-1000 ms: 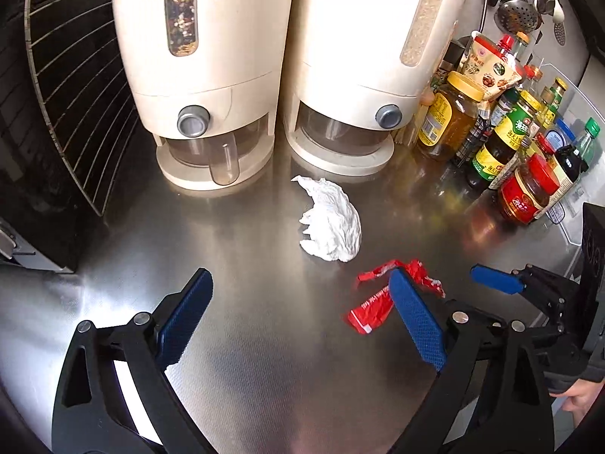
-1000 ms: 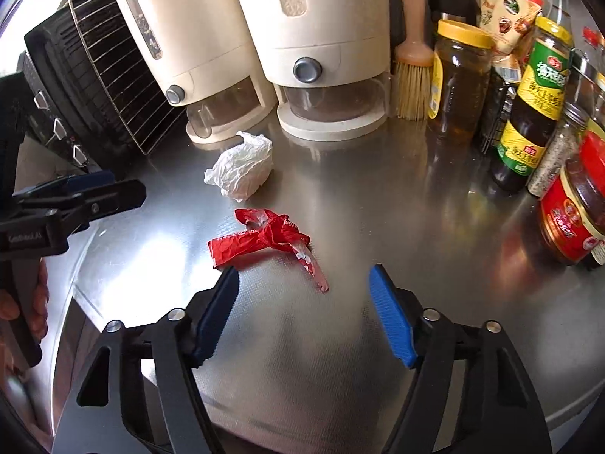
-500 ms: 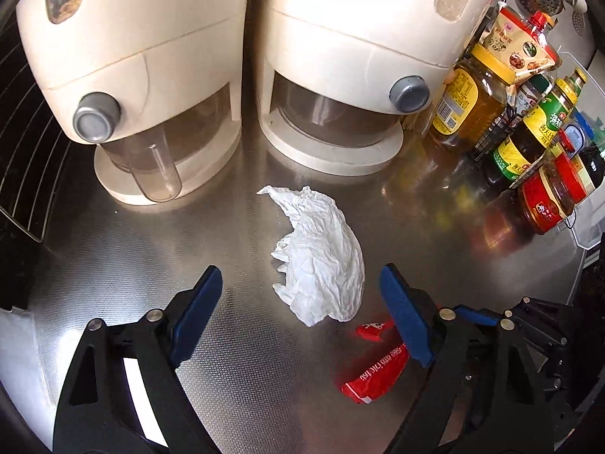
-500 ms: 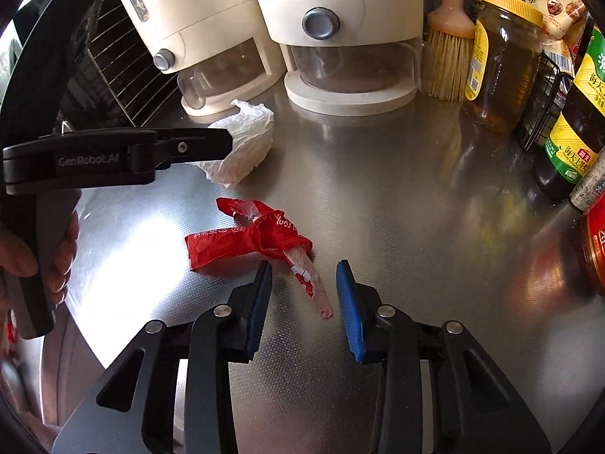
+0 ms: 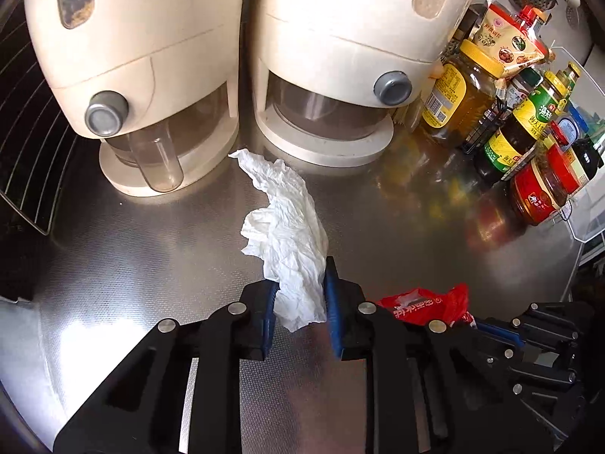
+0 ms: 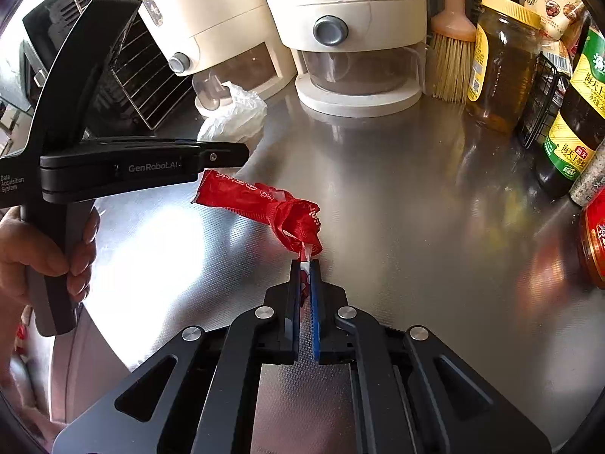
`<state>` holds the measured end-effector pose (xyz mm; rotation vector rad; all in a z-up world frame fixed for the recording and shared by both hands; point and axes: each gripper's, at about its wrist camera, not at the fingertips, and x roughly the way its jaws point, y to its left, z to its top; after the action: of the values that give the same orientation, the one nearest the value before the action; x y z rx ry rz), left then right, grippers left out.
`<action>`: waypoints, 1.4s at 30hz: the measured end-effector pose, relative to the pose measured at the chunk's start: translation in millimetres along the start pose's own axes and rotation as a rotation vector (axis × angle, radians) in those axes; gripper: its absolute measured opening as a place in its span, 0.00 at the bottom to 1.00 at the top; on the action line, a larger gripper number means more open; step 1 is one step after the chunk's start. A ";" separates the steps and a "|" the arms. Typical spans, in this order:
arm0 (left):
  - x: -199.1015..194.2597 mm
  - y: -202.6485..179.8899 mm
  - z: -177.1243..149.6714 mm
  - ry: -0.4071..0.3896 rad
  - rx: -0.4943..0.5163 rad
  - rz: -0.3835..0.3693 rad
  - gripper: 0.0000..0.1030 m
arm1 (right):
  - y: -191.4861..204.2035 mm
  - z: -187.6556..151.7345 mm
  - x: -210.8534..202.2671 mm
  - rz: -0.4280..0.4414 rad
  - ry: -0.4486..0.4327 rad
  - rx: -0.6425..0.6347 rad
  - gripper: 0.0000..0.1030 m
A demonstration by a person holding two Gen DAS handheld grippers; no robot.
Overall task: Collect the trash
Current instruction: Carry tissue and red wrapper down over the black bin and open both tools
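Steel worktop (image 5: 397,227), kitchen. Right gripper (image 6: 305,268) jaws fully closed, pinching only the thin tail of the red wrapper (image 6: 264,204); lift slowly so it doesn't slip. Left gripper (image 5: 298,291) jaws closing around the near end of the white tissue (image 5: 287,227); let the pads bite before raising. Cream dispensers (image 5: 332,56) and sauce bottles (image 5: 518,132) behind; keep clear.

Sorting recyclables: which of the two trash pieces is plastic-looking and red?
The red wrapper, pinched by its tail in the right hand-held gripper; the other piece is a white crumpled tissue.
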<state>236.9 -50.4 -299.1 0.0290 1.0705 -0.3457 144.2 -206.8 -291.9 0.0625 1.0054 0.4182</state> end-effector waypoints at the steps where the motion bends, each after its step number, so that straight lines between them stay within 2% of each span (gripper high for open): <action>1: -5.9 0.0 -1.3 -0.006 -0.001 0.003 0.20 | 0.8 -0.5 -3.9 -0.005 -0.002 0.005 0.06; 11: -65.3 -9.9 -36.9 -0.094 -0.012 0.027 0.20 | 11.7 -18.3 -37.2 0.024 -0.052 0.027 0.06; 18: -108.8 -30.8 -86.9 -0.104 0.005 0.019 0.21 | 26.2 -52.1 -63.2 0.039 -0.055 0.037 0.06; 25: -134.8 -45.4 -139.2 -0.098 0.008 0.018 0.21 | 34.6 -95.4 -85.6 0.046 -0.035 0.050 0.06; 34: -145.4 -63.3 -214.7 -0.040 -0.011 -0.013 0.22 | 44.2 -150.8 -104.1 0.065 0.003 0.077 0.06; 42: -109.4 -69.9 -274.8 0.083 -0.026 -0.032 0.22 | 43.6 -193.9 -84.1 0.062 0.122 0.112 0.06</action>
<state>-65.3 -35.6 -327.8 0.0032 1.1588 -0.3620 -69.2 -224.7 -318.5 0.1710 1.1491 0.4263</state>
